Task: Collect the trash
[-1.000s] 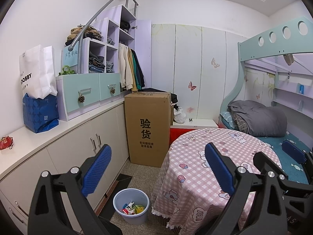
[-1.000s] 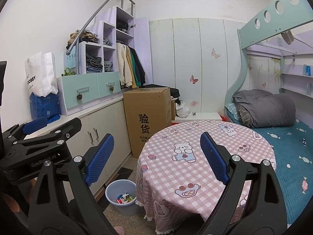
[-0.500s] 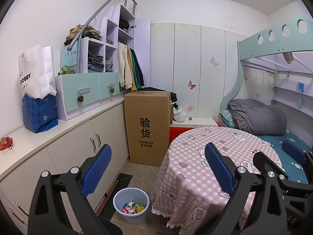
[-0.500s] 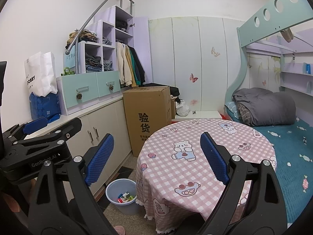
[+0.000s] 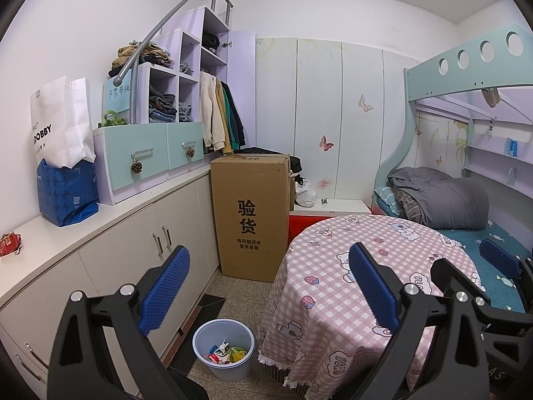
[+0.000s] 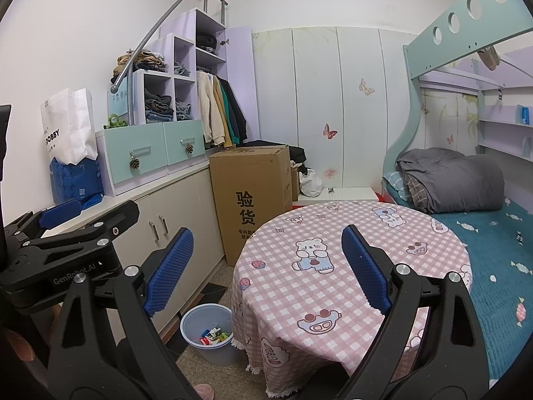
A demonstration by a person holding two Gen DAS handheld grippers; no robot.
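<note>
**Both grippers held high, bin and wrapper below**

While both tools hover over the room, the left gripper (image 5: 266, 286) and the right gripper (image 6: 266, 266) each stand with jaws spread wide and nothing between them. Down on the floor, the pale blue wastebasket (image 5: 224, 348) sits upright between the cabinet front (image 5: 140, 253) and the hanging edge of the pink checked tablecloth (image 5: 336, 300), well below and slightly left of centre for both grippers. It holds a small heap of bright wrappers (image 5: 226, 355), red, white and yellow-green, filling only its bottom. One loose piece, a crumpled red wrapper (image 5: 10, 244), lies on the white countertop (image 5: 66, 243) near its closest end, far to the left. I judge the left gripper the nearer hand for it, reaching sideways and down. The tabletop shows no litter.
</note>
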